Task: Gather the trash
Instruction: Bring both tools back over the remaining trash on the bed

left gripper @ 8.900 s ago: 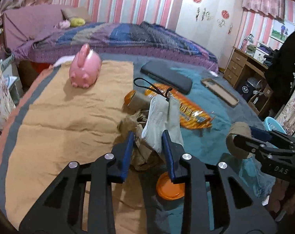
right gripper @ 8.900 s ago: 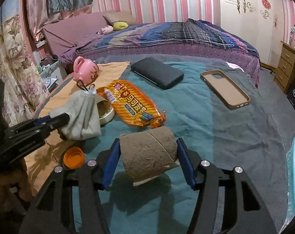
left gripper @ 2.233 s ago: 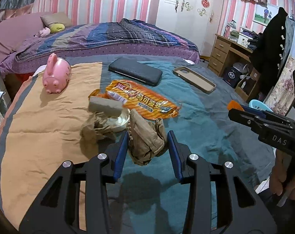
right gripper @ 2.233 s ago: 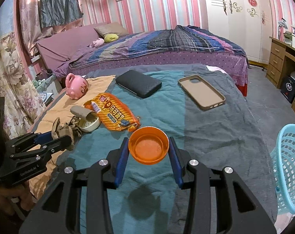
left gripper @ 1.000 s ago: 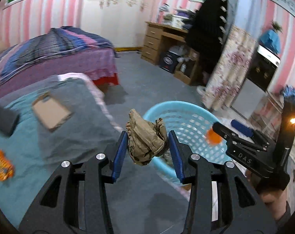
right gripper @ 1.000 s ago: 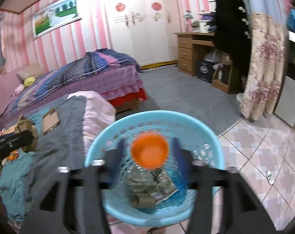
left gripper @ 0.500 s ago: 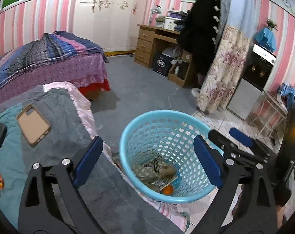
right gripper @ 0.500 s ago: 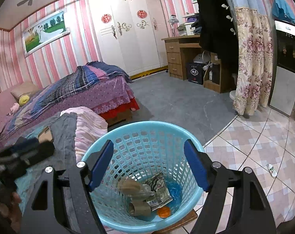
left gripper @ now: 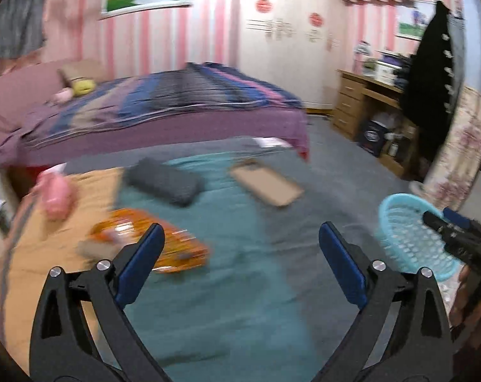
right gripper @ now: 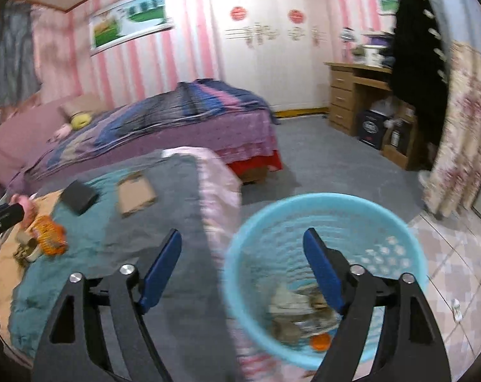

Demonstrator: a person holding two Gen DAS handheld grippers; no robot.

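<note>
My left gripper is open and empty, above the teal blanket. An orange snack wrapper lies to its left, with a blurred brown roll beside it. The light blue basket stands at the right. My right gripper is open and empty at the basket's left rim. Inside the basket lie crumpled trash and an orange cap. The wrapper and roll show far left.
On the blanket lie a pink piggy bank, a dark case and a tan phone case. A purple bed stands behind. A wooden desk and hanging black coat are at the right.
Both grippers have let their trash fall into the basket and stand open. The left gripper has swung back from the basket toward the blanket; the right one has shifted left of the basket.
</note>
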